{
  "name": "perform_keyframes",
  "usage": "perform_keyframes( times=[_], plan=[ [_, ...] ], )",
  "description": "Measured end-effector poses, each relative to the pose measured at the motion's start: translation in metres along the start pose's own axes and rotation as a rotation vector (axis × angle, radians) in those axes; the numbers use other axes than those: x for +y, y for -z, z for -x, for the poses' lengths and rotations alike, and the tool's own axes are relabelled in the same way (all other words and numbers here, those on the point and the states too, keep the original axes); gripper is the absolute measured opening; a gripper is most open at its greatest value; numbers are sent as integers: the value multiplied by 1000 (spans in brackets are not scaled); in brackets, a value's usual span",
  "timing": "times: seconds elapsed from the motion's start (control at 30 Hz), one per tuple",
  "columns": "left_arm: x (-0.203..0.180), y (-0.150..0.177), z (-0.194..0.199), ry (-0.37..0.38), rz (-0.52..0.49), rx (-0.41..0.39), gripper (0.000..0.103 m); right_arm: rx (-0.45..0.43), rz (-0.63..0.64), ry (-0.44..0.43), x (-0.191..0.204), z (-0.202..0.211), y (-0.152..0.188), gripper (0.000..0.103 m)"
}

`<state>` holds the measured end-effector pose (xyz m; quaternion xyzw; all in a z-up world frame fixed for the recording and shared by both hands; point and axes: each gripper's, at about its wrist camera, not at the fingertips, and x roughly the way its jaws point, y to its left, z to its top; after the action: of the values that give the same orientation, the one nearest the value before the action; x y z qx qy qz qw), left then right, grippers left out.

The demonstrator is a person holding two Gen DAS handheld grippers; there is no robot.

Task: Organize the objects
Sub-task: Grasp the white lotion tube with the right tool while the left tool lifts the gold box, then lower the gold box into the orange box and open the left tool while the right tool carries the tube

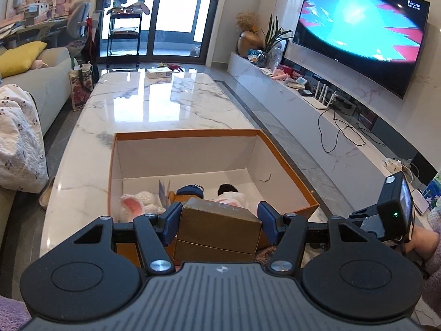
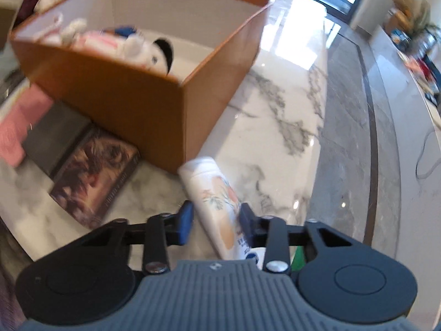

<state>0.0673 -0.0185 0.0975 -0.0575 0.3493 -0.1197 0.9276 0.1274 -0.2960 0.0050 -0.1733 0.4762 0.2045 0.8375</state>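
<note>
The left gripper is closed on a brown box, blue pads against its two sides, held over the near rim of the orange carton; the open bay lies straight ahead at 12 o'clock, with soft toys against the near wall. The right gripper straddles a white tube lying on the marble table, jaws partly open, contact uncertain through blur. The tube's long axis runs 11 to 5 o'clock, with the carton at 11 o'clock; the left load looks nearer to dropping in.
</note>
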Motion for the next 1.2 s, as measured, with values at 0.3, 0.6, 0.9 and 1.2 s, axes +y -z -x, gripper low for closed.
perform_keyframes(
  times=[0.3,0.6,0.9,1.2],
  plan=[
    [-8,-9,-9,45,-38,-5,70,-96,-325,-106,-30,34,4,23],
    [-14,-33,-46,131,-44,25,70,-319,-461,-152,-46,102,-11,23],
    [-42,-32,-121,192,-99,126,70,-310,-405,-199,-30,107,-71,23],
    [-48,-20,-165,227,-91,214,70,-274,-459,-224,-46,82,-86,23]
  ],
)
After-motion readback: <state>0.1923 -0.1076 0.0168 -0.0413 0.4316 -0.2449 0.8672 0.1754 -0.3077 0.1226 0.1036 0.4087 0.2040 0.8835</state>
